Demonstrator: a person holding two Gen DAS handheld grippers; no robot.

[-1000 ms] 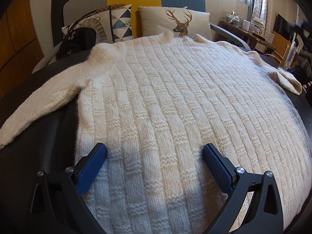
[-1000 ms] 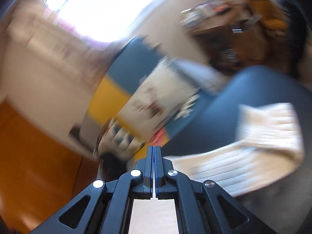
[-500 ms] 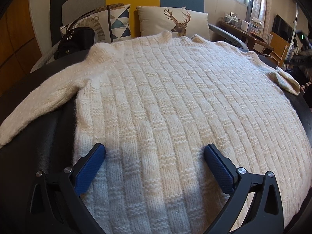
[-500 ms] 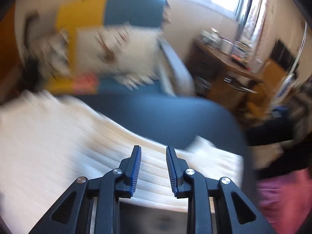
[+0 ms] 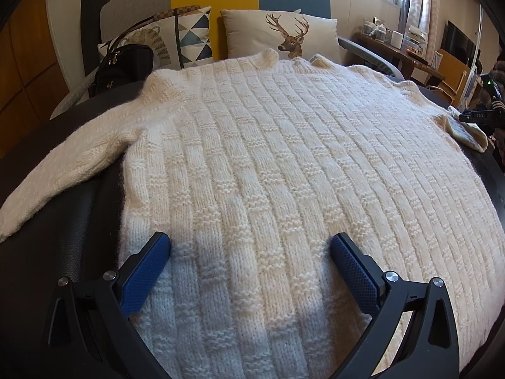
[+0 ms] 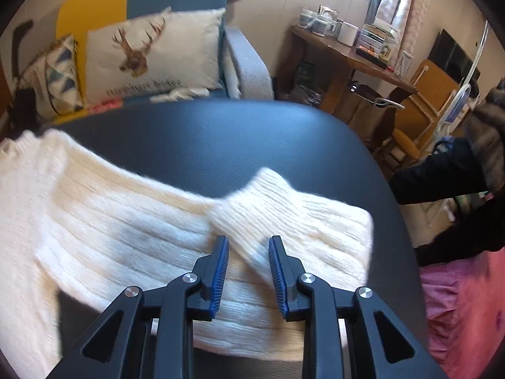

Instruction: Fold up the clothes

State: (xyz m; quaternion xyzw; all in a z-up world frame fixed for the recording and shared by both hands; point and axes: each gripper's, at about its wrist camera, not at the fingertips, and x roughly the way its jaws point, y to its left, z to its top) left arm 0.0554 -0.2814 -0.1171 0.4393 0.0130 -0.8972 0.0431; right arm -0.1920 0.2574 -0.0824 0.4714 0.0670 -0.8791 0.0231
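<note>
A cream knitted sweater (image 5: 268, 158) lies flat, front down or up I cannot tell, on a dark round table (image 5: 63, 205). My left gripper (image 5: 249, 252) hovers wide open over the sweater's lower part, nothing between its fingers. In the right wrist view the sweater's sleeve (image 6: 284, 214) lies folded back on itself, cuff toward the table's middle. My right gripper (image 6: 247, 246) points down at that fold with its jaws a little apart; the knit lies under the gap and is not pinched. The right gripper's body (image 5: 483, 115) shows at the far right beside the sleeve end.
Behind the table (image 6: 221, 135) stands a sofa with a deer cushion (image 5: 281, 34), a patterned cushion and a black handbag (image 5: 123, 66). A cluttered wooden desk (image 6: 347, 50) is at the back right. Pink cloth (image 6: 457, 300) and a dark garment lie beside the table's right edge.
My right gripper swung down from facing the room to hang over the folded sleeve, and its jaws went from shut to slightly apart. The left gripper and the sweater's body stayed put.
</note>
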